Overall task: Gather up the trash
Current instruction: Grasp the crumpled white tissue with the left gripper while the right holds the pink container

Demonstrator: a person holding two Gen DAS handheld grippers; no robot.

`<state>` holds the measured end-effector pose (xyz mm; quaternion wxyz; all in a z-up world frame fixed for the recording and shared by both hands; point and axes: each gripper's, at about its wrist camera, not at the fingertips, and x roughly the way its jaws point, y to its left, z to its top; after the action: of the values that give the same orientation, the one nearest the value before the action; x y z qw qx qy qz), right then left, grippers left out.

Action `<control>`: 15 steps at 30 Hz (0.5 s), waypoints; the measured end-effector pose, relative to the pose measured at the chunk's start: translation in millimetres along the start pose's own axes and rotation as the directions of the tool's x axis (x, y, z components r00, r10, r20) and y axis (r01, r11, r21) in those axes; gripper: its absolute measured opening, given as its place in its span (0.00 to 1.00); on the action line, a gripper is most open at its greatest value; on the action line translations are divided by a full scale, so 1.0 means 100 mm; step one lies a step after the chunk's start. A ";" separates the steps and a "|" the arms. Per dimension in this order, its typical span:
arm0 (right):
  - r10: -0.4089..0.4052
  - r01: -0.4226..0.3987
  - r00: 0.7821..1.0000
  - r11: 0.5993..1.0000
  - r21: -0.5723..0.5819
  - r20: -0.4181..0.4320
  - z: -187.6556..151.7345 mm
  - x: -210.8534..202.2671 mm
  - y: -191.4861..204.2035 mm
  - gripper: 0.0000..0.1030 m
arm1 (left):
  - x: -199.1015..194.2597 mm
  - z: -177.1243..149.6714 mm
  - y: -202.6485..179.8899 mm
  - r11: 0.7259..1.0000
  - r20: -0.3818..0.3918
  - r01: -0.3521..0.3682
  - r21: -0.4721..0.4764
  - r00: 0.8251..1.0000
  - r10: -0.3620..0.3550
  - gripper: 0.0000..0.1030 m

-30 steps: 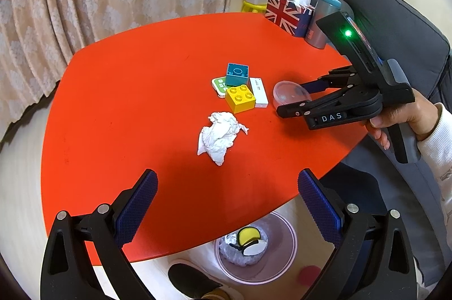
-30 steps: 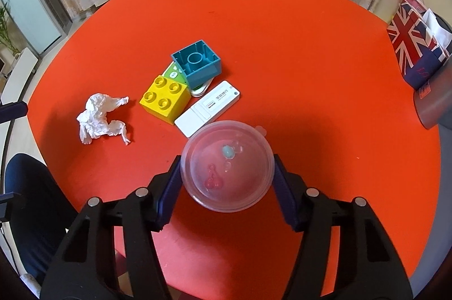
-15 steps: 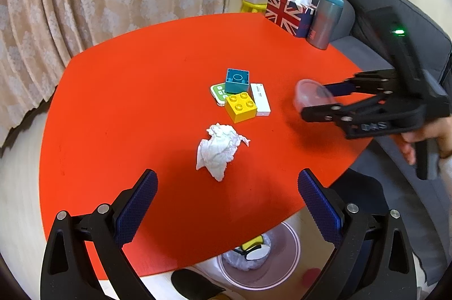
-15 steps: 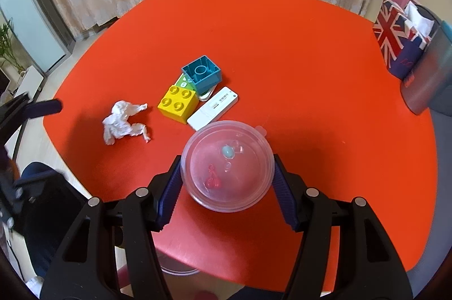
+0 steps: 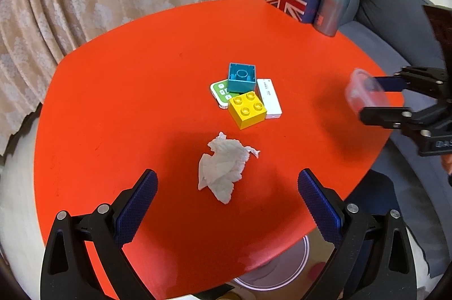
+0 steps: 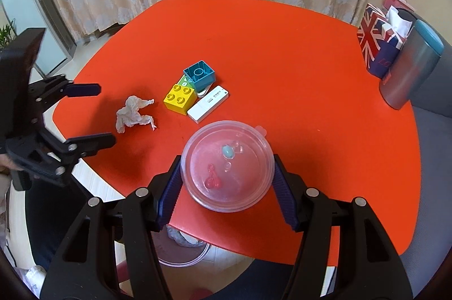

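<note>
My right gripper (image 6: 227, 181) is clamped on a clear plastic cup (image 6: 227, 168), one pad on each side of its round wall, so the opening faces my camera and the few coloured drops inside stay put. I hold it lifted off the red table (image 6: 282, 59), over the near edge, because the bin (image 6: 185, 253) sits on the floor just under that edge, at about seven o'clock from the cup in the right wrist view. I judge the cup is on its way there.

My left gripper (image 5: 227, 191) is spread wide and holds nothing. It points down at the crumpled tissue (image 5: 223, 171), which lies on the table between the two pads and a little ahead of them, not yet touched. That looks to me like the next piece of trash, and the wide spread suits its loose, springy shape.

At twelve o'clock from the tissue sit a yellow brick (image 5: 248, 109), a teal brick (image 5: 241, 76), a white stick (image 5: 269, 98) and a green card (image 5: 220, 93), bunched together and touching. I take these for toys and oddments.
</note>
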<state>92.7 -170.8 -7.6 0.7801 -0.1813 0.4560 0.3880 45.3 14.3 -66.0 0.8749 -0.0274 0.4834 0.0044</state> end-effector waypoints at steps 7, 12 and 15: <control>0.002 -0.002 1.000 1.000 0.005 0.008 -0.04 -0.06 -0.01 0.59 | 0.13 0.02 0.04 1.000 -0.018 -0.010 -0.005 1.000 0.010 0.91; 0.015 -0.015 1.000 1.000 0.008 0.012 -0.05 -0.07 0.00 0.59 | 0.22 0.00 0.04 1.000 -0.028 -0.001 -0.006 1.000 0.001 0.63; 0.022 -0.022 1.000 1.000 0.009 0.019 -0.07 -0.08 0.01 0.59 | 0.28 -0.03 0.02 1.000 -0.046 0.007 0.000 0.999 -0.007 0.40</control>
<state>86.2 -177.8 -4.4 0.7809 -0.1689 0.4524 0.3963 57.8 16.2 -90.9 0.8636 -0.0290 0.5034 0.0004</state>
